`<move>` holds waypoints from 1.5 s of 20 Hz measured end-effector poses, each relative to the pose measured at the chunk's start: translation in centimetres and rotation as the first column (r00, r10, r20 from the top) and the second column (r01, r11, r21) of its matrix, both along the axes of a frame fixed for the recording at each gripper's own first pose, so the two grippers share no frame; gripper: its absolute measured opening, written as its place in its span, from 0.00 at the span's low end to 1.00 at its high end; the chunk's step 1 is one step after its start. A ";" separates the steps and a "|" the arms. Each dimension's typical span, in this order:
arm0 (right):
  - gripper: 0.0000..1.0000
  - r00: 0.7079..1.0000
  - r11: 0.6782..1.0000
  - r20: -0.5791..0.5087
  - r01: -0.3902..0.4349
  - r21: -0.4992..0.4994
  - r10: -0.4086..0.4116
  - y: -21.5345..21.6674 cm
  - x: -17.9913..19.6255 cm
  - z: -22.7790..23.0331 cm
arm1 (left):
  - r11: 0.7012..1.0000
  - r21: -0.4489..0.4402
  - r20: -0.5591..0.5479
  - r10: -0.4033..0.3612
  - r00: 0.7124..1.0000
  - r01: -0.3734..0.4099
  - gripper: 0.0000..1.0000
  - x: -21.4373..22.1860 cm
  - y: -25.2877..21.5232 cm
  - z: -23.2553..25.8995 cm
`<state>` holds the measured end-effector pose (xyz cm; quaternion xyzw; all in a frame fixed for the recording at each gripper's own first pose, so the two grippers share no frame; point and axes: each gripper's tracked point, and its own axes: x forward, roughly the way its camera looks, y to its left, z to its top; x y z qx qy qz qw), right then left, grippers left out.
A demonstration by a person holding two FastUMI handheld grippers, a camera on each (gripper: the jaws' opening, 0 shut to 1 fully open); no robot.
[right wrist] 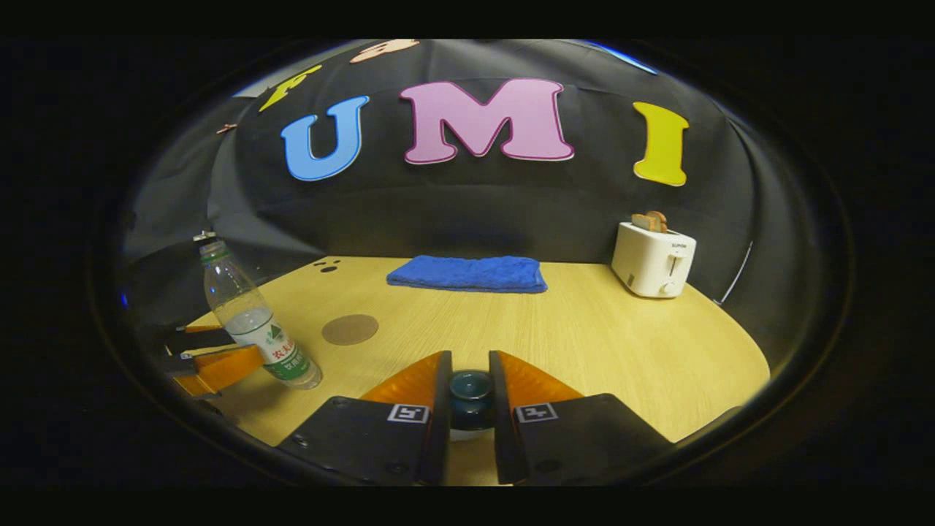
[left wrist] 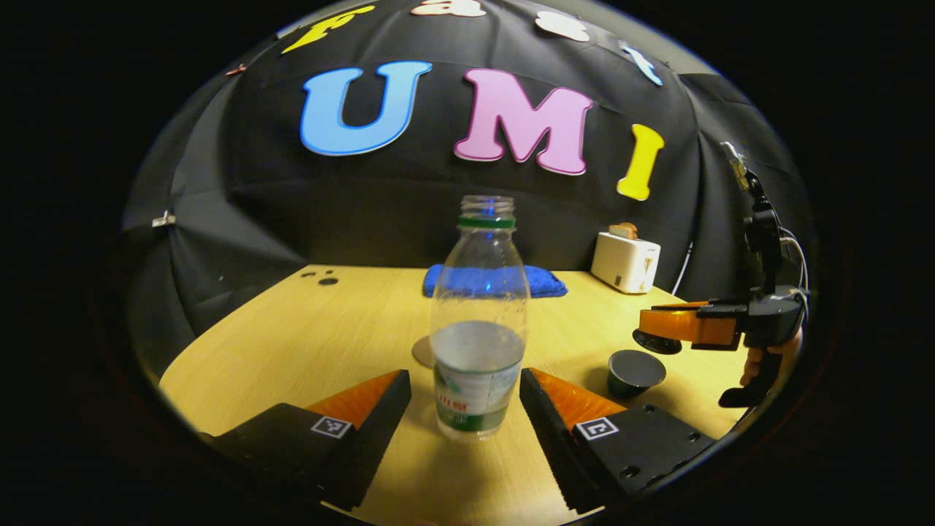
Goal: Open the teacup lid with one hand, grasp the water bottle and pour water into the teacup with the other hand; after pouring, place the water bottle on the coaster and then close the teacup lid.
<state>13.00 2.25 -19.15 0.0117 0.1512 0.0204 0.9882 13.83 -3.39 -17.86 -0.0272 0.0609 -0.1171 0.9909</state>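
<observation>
Two hand-held grippers here, and the bottle [left wrist: 478, 321] is the thing to watch: it stands upright on the counter [left wrist: 307, 336], dead ahead of the left hand-held gripper [left wrist: 464, 409], right between its spread fingers, not yet touching I'd say. So the closing line runs across the bottle's vertical axis, down low by the label. Right hand-held gripper [right wrist: 469, 398] is clamped on the lid [right wrist: 470, 394], lifted clear of the teacup [left wrist: 635, 371]. Coaster [left wrist: 424, 352] sits just behind the bottle.

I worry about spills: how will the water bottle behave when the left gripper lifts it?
The water bottle is uncapped and tall, so it may tip or spill if tilted. It looks under half full, probably light. Its thin clear wall may dent under a squeeze.
</observation>
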 end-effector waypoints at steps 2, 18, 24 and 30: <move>0.28 1.000 1.000 0.011 0.019 0.001 -0.019 -1.1 -0.8 0.9 | 1.000 0.002 0.002 -0.027 1.000 0.027 0.95 1.7 -0.5 -0.2; 0.28 0.986 0.987 -0.049 0.163 0.006 -0.162 -9.2 -5.2 -1.9 | 0.852 0.524 0.070 -0.030 0.997 -0.012 0.77 6.3 -1.7 0.9; 0.28 0.982 0.983 -0.040 0.182 -0.009 -0.182 -12.7 -6.0 -1.4 | 0.509 0.859 0.073 -0.229 0.971 0.056 0.77 6.7 -6.1 0.2; 0.28 0.978 0.979 -0.041 0.206 -0.008 -0.206 -15.1 -6.4 -1.9 | 0.253 0.965 0.011 -0.299 0.954 0.068 0.77 7.6 -7.3 -2.0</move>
